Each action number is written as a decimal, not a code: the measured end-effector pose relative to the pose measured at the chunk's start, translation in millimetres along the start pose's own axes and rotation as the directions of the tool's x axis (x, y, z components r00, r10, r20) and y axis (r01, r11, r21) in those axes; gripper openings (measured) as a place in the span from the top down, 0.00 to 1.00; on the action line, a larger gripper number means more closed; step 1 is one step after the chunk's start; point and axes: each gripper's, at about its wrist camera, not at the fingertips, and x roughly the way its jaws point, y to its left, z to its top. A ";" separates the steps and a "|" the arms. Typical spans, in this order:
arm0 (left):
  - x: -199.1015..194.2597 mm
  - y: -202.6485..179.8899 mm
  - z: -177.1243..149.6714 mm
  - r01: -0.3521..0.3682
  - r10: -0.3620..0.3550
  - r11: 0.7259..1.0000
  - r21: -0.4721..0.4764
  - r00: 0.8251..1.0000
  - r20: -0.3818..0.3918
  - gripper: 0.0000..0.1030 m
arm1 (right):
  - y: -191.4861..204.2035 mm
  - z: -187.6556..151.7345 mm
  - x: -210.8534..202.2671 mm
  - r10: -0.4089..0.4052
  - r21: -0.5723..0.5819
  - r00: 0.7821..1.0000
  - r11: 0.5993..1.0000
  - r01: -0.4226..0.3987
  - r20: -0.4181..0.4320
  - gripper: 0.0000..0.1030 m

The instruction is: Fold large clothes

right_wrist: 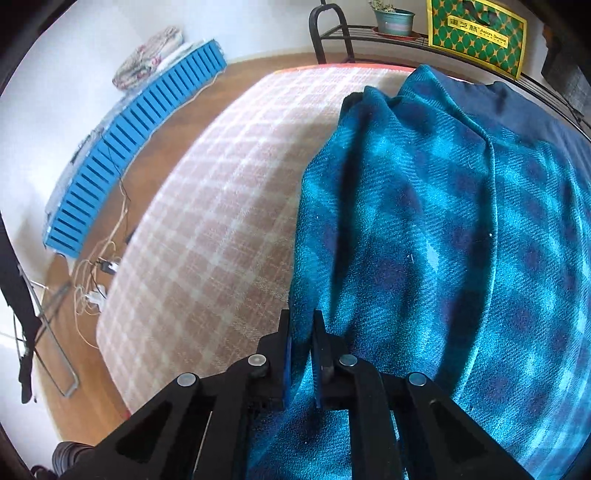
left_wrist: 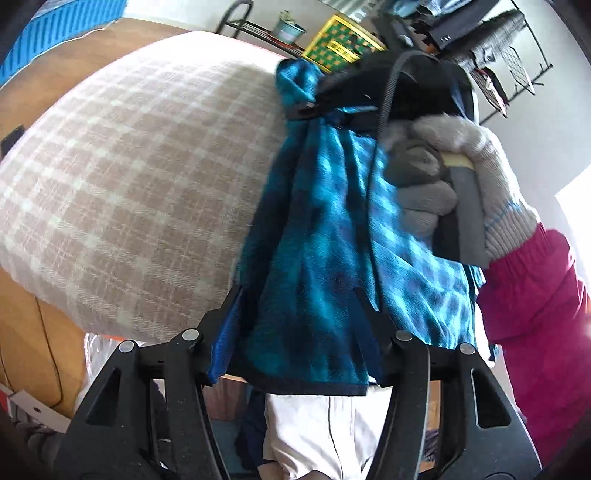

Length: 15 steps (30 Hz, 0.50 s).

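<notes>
Clearly the left gripper stands wide apart with the teal plaid garment draped loose between its fingers; nothing pinches it, so it could slide off. From the right wrist, the right gripper clamps the garment's near edge, its length running away over the checked bed.

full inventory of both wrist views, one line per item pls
plaid garment: 1, teal and navy, draped over the mattress, held up
mattress: 1, beige check, on the wood floor
slatted panel: 1, blue, by the wall
metal rack: 1, black, behind the mattress
plant pot: 1, teal, on the rack
bag: 1, yellow-green, on the rack
cables: several, on the floor
left gripper: black, cloth between fingers
right gripper: black, clamping cloth
gloved hand: grey, pink sleeve
</notes>
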 end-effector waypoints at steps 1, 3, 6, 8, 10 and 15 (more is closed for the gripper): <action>-2.7 2.9 -0.4 -0.001 0.001 1.000 -0.011 1.000 0.014 0.44 | -2.4 1.4 1.6 0.008 0.007 1.000 1.000 -0.008 0.004 0.94; -3.7 5.6 0.4 -0.015 0.015 1.000 -0.013 1.000 0.025 0.44 | -3.9 1.0 -0.6 0.023 0.017 1.000 1.000 -0.023 0.013 0.94; 9.4 9.4 1.6 0.002 -0.003 1.000 -0.020 0.999 -0.034 0.43 | -7.8 0.8 -7.1 0.045 0.032 0.999 0.998 -0.045 0.021 0.94; 18.4 11.6 0.6 0.003 -0.005 1.000 -0.024 0.998 -0.066 0.43 | -8.8 0.8 -9.2 0.053 0.034 0.998 0.998 -0.054 0.025 0.94; 21.5 8.9 0.9 0.006 -0.007 1.000 -0.019 0.998 -0.063 0.72 | -8.6 -0.7 -12.0 0.060 0.029 0.998 0.998 -0.061 0.032 0.94; 10.5 -9.9 4.5 -0.015 0.015 0.998 0.065 1.000 -0.011 0.88 | -21.0 -3.1 -25.4 0.096 0.050 0.993 0.994 -0.100 0.067 0.94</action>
